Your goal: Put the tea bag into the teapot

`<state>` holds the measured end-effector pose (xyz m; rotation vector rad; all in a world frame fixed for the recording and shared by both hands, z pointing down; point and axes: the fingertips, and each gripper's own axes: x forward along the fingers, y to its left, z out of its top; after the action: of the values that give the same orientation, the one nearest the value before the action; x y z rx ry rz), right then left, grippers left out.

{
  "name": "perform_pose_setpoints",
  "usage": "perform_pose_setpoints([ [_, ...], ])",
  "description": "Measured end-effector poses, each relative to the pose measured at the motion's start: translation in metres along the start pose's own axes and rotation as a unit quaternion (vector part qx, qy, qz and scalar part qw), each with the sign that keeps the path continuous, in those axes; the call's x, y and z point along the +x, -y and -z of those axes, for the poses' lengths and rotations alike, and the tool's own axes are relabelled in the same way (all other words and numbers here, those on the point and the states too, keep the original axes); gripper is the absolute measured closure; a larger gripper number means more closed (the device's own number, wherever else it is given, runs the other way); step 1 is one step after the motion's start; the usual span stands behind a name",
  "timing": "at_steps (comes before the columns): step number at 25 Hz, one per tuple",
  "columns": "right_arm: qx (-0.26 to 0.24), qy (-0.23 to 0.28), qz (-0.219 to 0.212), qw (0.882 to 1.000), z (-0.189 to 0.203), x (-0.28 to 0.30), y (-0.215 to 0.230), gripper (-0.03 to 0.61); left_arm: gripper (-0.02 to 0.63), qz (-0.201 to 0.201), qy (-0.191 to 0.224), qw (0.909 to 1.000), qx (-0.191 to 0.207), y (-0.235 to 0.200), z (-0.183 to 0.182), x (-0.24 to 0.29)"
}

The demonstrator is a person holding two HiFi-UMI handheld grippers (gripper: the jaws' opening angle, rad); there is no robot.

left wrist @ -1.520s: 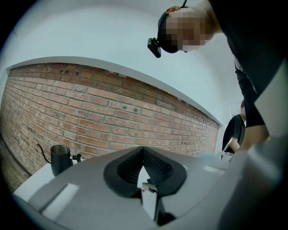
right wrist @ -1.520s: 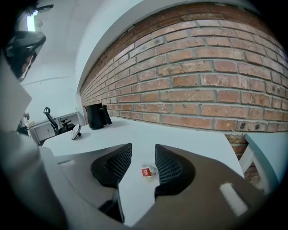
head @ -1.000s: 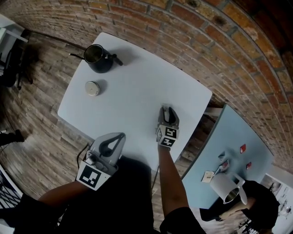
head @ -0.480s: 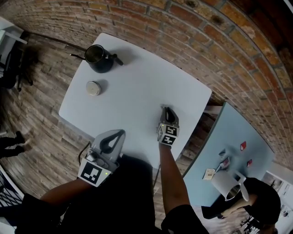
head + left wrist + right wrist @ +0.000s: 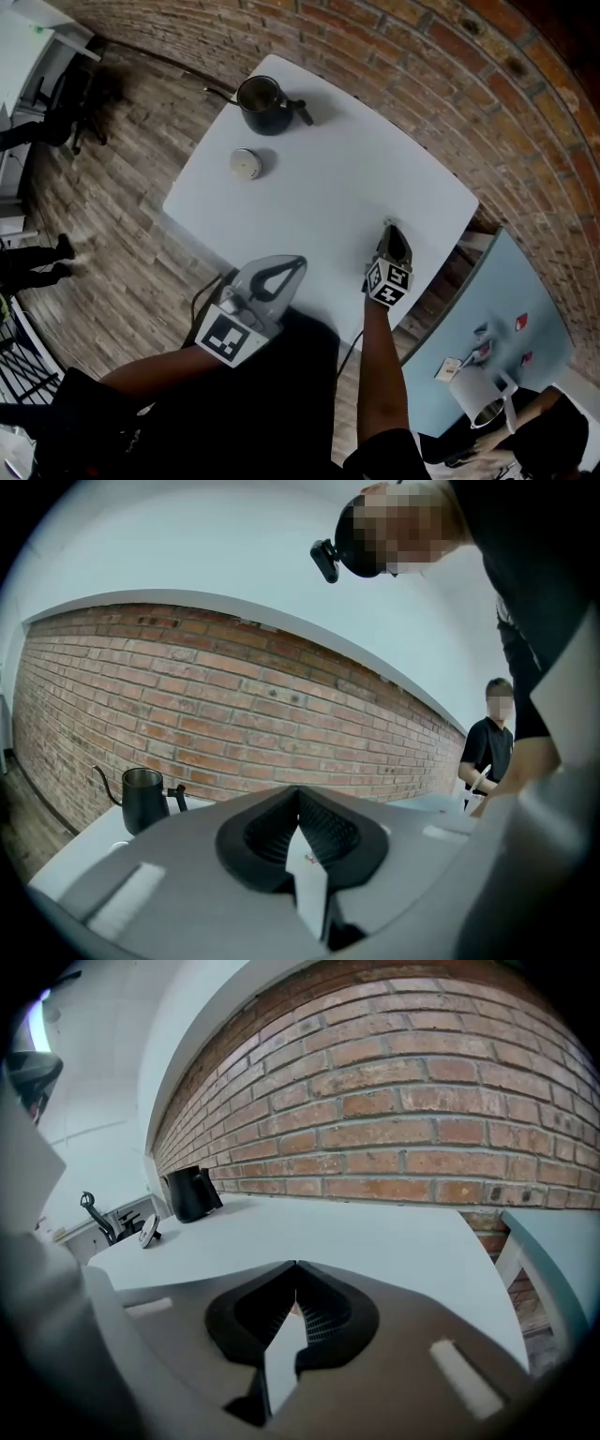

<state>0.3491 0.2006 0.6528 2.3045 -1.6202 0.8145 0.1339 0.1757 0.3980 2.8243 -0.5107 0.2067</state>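
Note:
A black teapot (image 5: 265,103) with its top open stands at the far left corner of the white table (image 5: 328,178); it also shows as teapot (image 5: 142,799) and teapot (image 5: 192,1194). Its round lid (image 5: 247,162) lies in front of it. My right gripper (image 5: 389,226) rests low near the table's right edge; its jaws have just been closing and now meet at the tips (image 5: 295,1266). A small reddish-brown bit, seemingly the tea bag (image 5: 292,1310), shows pinched between the pads. My left gripper (image 5: 301,261) is shut and empty at the front edge.
A brick wall runs behind the table. A light-blue table (image 5: 506,309) stands close on the right, where a person (image 5: 539,436) holds a white jug (image 5: 472,394). The lid (image 5: 148,1232) lies near the left edge. Wooden floor surrounds the table.
The right gripper's jaws went from wide apart to closed, staying at the same spot on the table. The head camera shifted, so the table sits further right in view. The left gripper held still.

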Motion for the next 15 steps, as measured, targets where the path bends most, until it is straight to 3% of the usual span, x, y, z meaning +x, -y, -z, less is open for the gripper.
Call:
perform_pose_setpoints([
  [15, -0.018, 0.022, 0.003, 1.000, -0.048, -0.020, -0.016, 0.575, 0.614, 0.014, -0.004, 0.9999, 0.001, -0.019, -0.011, -0.006],
])
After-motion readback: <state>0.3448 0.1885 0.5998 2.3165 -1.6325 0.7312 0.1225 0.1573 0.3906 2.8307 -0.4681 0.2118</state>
